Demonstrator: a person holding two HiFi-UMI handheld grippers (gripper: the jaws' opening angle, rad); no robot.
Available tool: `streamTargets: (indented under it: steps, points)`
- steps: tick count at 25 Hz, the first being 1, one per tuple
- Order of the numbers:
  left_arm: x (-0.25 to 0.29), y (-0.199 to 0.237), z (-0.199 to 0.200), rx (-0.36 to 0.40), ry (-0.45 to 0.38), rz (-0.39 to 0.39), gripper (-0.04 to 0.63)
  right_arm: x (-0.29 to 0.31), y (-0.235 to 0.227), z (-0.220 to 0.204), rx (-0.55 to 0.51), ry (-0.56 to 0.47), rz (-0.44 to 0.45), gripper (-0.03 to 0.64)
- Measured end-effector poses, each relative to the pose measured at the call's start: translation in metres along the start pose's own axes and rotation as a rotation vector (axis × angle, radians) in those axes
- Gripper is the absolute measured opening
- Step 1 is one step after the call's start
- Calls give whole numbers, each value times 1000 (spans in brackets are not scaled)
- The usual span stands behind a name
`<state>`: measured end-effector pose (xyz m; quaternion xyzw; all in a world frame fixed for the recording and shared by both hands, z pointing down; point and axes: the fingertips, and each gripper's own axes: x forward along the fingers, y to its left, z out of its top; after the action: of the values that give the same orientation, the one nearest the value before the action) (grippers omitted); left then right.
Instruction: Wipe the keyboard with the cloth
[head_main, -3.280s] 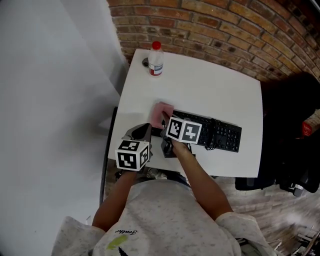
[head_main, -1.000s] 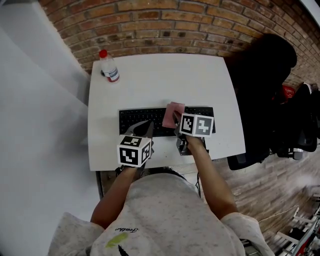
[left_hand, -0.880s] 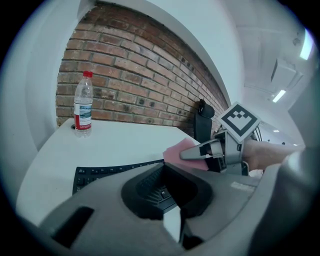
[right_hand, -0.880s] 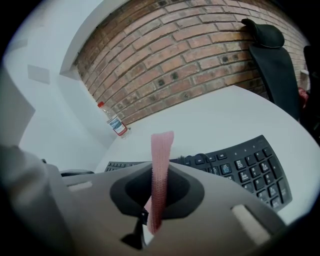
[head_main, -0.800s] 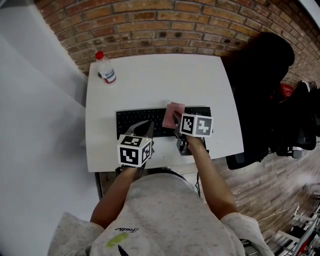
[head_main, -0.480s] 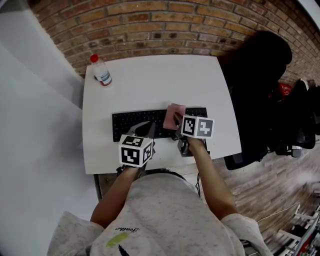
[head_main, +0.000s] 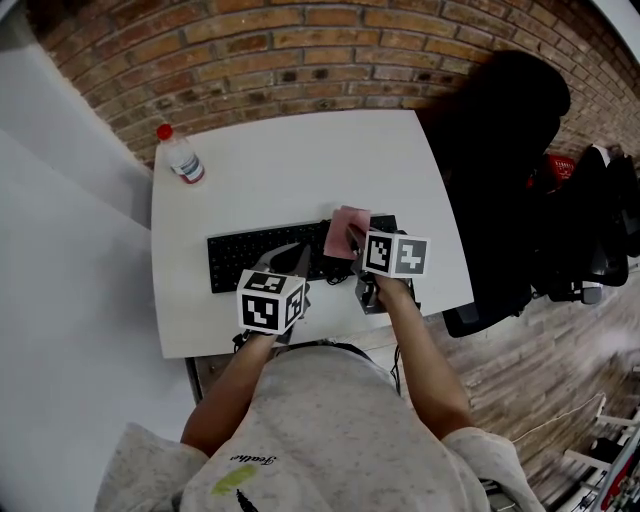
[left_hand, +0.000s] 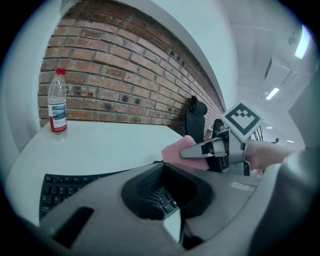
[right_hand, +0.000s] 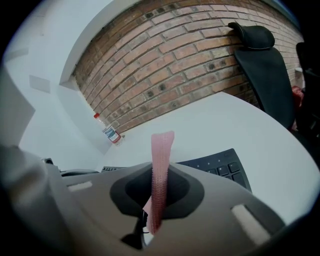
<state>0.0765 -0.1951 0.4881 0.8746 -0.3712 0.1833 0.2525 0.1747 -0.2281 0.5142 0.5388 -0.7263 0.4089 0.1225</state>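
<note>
A black keyboard (head_main: 262, 255) lies across the front of the white table (head_main: 300, 150). My right gripper (head_main: 352, 238) is shut on a pink cloth (head_main: 346, 228), which hangs over the keyboard's right end. In the right gripper view the cloth (right_hand: 161, 165) stands up as a strip between the jaws of the right gripper (right_hand: 161, 172), with keys (right_hand: 220, 167) beyond. My left gripper (head_main: 291, 260) hovers at the keyboard's front edge, left of the cloth, shut on nothing. The left gripper view shows the left gripper (left_hand: 165, 172), the keyboard (left_hand: 65, 185) and the cloth (left_hand: 177, 150).
A water bottle with a red cap (head_main: 180, 155) stands at the table's back left corner. A brick wall (head_main: 300, 50) runs behind the table. A chair draped in black (head_main: 495, 150) stands to the right. The table's front edge is by my hands.
The right gripper has carried the cloth along the keyboard from its left end towards its right end. The left gripper has stayed alongside, at the front edge.
</note>
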Motion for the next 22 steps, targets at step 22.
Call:
streamTargets:
  steps: [22]
  points:
    - [37, -14, 10, 14, 13, 71, -5, 0, -62, 6, 24, 23, 55, 18]
